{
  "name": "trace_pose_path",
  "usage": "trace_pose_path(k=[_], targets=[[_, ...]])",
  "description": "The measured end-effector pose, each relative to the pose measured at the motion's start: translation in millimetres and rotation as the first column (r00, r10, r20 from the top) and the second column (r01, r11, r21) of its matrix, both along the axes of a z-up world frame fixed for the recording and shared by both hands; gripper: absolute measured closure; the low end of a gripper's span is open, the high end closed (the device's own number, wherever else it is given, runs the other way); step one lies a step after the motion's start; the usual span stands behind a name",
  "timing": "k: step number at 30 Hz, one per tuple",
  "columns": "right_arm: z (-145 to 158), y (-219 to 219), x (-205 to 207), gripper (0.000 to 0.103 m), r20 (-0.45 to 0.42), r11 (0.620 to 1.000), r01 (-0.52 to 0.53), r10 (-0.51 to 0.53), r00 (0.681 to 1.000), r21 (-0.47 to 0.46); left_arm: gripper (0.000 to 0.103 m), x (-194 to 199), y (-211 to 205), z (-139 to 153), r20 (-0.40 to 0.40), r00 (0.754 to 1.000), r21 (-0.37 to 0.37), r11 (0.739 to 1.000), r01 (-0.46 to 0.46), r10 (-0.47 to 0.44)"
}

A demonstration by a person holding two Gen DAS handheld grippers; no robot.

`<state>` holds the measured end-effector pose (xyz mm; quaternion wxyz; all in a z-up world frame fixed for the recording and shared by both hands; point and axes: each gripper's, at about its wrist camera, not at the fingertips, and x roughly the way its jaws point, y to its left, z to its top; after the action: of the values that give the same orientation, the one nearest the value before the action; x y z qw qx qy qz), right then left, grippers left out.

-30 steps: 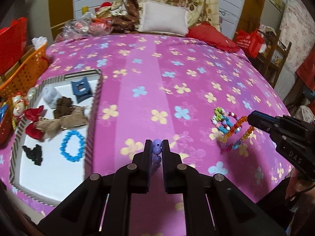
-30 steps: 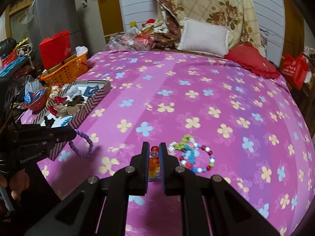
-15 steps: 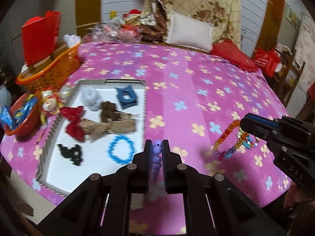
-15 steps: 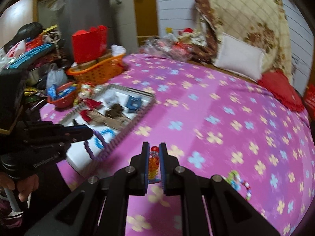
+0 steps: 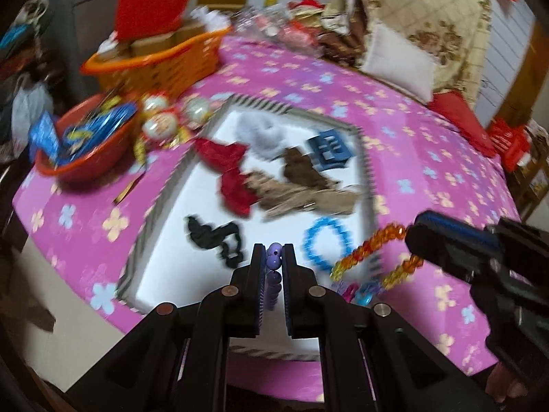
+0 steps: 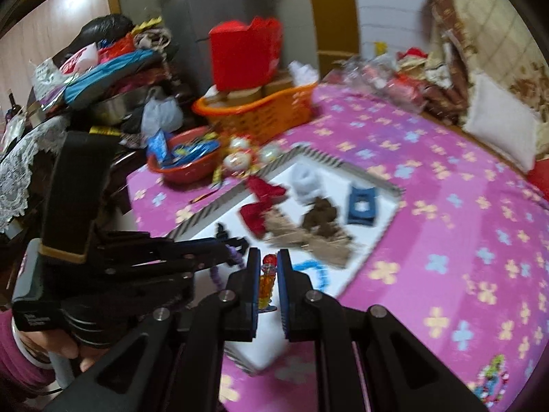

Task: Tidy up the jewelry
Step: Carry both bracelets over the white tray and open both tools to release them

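My left gripper (image 5: 273,252) is shut on a purple bead bracelet (image 5: 273,261) and holds it above the near end of the white tray (image 5: 171,240). My right gripper (image 6: 267,257) is shut on an orange bead bracelet (image 6: 267,283), also seen hanging in the left wrist view (image 5: 372,243) over the tray's right rim. The left gripper also shows in the right wrist view (image 6: 236,245), just left of my right one. The tray holds a blue bracelet (image 5: 326,242), a black hair tie (image 5: 212,235), red and brown bows and a blue clip (image 5: 331,149). A multicoloured bracelet (image 6: 492,379) lies on the pink bedspread.
An orange basket (image 5: 154,65) with a red bag, an orange bowl (image 5: 79,158) of wrappers and round ornaments (image 5: 161,125) crowd the tray's far left side. Pillows (image 5: 398,65) lie at the head of the bed. The bed edge drops off near me.
Both grippers have swung left with their bracelets, from over the bedspread to over the tray's near end. The multicoloured bracelet stays behind on the bedspread at the right.
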<state>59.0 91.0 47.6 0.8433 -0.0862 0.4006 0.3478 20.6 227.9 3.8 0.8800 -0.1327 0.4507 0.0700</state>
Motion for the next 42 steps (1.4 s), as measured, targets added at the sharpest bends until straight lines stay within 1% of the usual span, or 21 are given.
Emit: trace_pose_path(k=[3, 4, 7, 10, 15, 18, 23, 25, 26, 27, 29, 31, 34, 36, 38, 40, 42], targets=[[-20, 19, 1, 0.094, -0.045, 0.999, -0.031, 0.03, 0.999, -0.014, 0.098, -6, 16, -10, -0.018, 0.999, 0.013, 0.999, -0.042, 0.042], [-29, 25, 0, 0.094, -0.058, 0.999, -0.04, 0.038, 0.998, -0.032, 0.098, -7, 20, -12, -0.022, 0.998, 0.015, 0.999, -0.051, 0.051], [-46, 27, 2, 0.094, -0.087, 0.997, -0.042, 0.035, 0.996, -0.072, 0.098, -9, 32, -16, -0.03, 0.997, 0.024, 0.997, -0.076, 0.076], [-62, 26, 5, 0.094, -0.094, 0.991, -0.027, 0.014, 0.995, -0.134, 0.098, -11, 41, -20, -0.036, 0.994, 0.03, 0.995, -0.099, 0.101], [-77, 25, 9, 0.094, -0.097, 0.979, -0.015, -0.005, 0.995, -0.204, 0.098, -11, 49, -28, -0.052, 0.991, 0.041, 0.992, -0.118, 0.121], [-85, 29, 9, 0.094, -0.113, 0.975, -0.032, 0.007, 0.994, -0.219, 0.098, -9, 47, -34, -0.064, 0.99, 0.052, 0.992, -0.119, 0.122], [-93, 34, 8, 0.093, -0.106, 0.966, -0.037, 0.01, 0.994, -0.255, 0.098, -8, 45, -39, -0.071, 0.988, 0.076, 0.988, -0.133, 0.138], [-94, 31, 9, 0.084, -0.109, 0.967, -0.026, -0.002, 0.994, -0.253, 0.098, -8, 46, -39, -0.068, 0.986, 0.067, 0.987, -0.145, 0.15], [-94, 28, 9, 0.074, -0.114, 0.97, -0.02, -0.009, 0.993, -0.242, 0.098, -8, 46, -40, -0.068, 0.986, 0.065, 0.987, -0.149, 0.153], [-92, 25, 10, 0.07, -0.117, 0.973, -0.014, -0.014, 0.993, -0.231, 0.097, -7, 47, -40, -0.068, 0.985, 0.065, 0.986, -0.154, 0.159], [-89, 19, 9, 0.069, -0.119, 0.978, 0.0, -0.025, 0.993, -0.209, 0.091, -7, 47, -39, -0.068, 0.983, 0.068, 0.984, -0.166, 0.17], [-83, 12, 7, 0.068, -0.121, 0.983, 0.008, -0.031, 0.992, -0.185, 0.081, -8, 46, -37, -0.067, 0.982, 0.068, 0.983, -0.172, 0.177], [-75, 3, 3, 0.067, -0.113, 0.988, 0.022, -0.039, 0.993, -0.151, 0.076, -9, 38, -31, -0.056, 0.984, 0.09, 0.982, -0.166, 0.171], [-69, -7, 1, 0.061, -0.107, 0.992, 0.044, -0.058, 0.993, -0.121, 0.074, -10, 31, -26, -0.048, 0.984, 0.105, 0.981, -0.163, 0.169], [-63, -17, -1, 0.058, -0.104, 0.993, 0.071, -0.08, 0.991, -0.091, 0.073, -9, 24, -22, -0.04, 0.986, 0.11, 0.982, -0.155, 0.161], [-59, -27, -2, 0.057, -0.098, 0.993, 0.09, -0.097, 0.99, -0.077, 0.073, -8, 11, -15, -0.024, 0.99, 0.128, 0.982, -0.138, 0.142], [-54, -40, -3, 0.053, -0.088, 0.99, 0.119, -0.125, 0.988, -0.07, 0.073, -8, 1, -10, -0.008, 0.992, 0.144, 0.982, -0.124, 0.127]])
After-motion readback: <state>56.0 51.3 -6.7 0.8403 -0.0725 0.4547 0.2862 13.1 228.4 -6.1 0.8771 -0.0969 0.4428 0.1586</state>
